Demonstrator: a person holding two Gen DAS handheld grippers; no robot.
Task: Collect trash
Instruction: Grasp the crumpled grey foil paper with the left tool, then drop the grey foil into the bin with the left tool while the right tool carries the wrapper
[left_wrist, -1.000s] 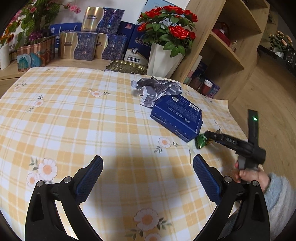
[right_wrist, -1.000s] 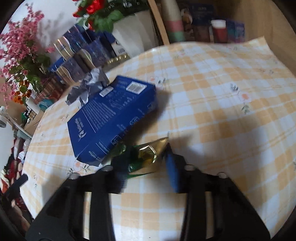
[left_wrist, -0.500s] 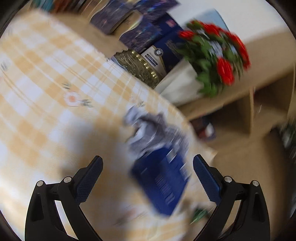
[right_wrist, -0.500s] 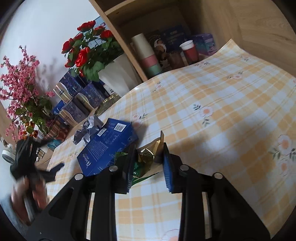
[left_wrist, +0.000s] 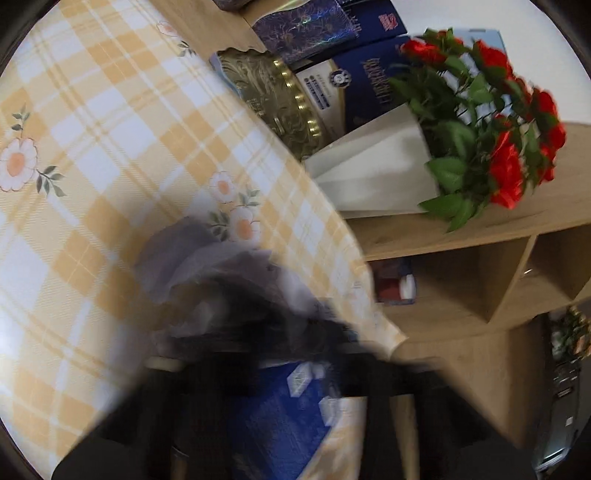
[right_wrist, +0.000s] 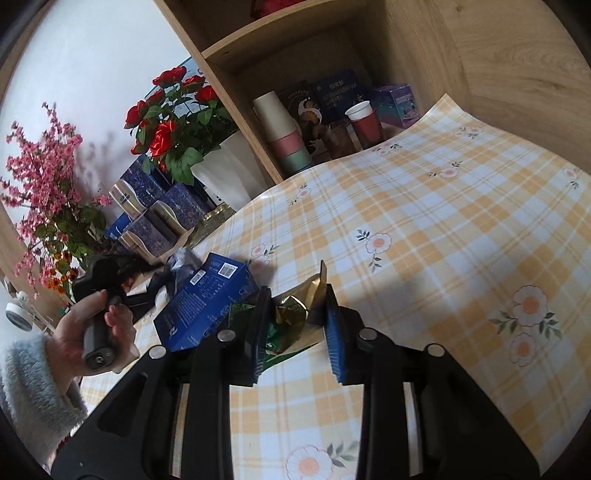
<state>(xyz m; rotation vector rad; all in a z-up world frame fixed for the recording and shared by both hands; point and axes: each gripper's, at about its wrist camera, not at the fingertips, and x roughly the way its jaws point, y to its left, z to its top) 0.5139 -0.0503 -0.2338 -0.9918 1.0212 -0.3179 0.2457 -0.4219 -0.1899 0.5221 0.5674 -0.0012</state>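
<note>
We see one table (right_wrist: 461, 229) under a yellow plaid cloth with daisies, carrying one blue box (right_wrist: 207, 295) and, just behind it, one crumpled silver wrapper (left_wrist: 192, 254). Our right gripper (right_wrist: 295, 325) is clamped on a single crinkled gold-and-green foil wrapper (right_wrist: 295, 314), lifted beside the box. Our left gripper (left_wrist: 266, 354), badly blurred, has just snapped closed at the silver wrapper; we cannot tell whether it caught it.
</note>
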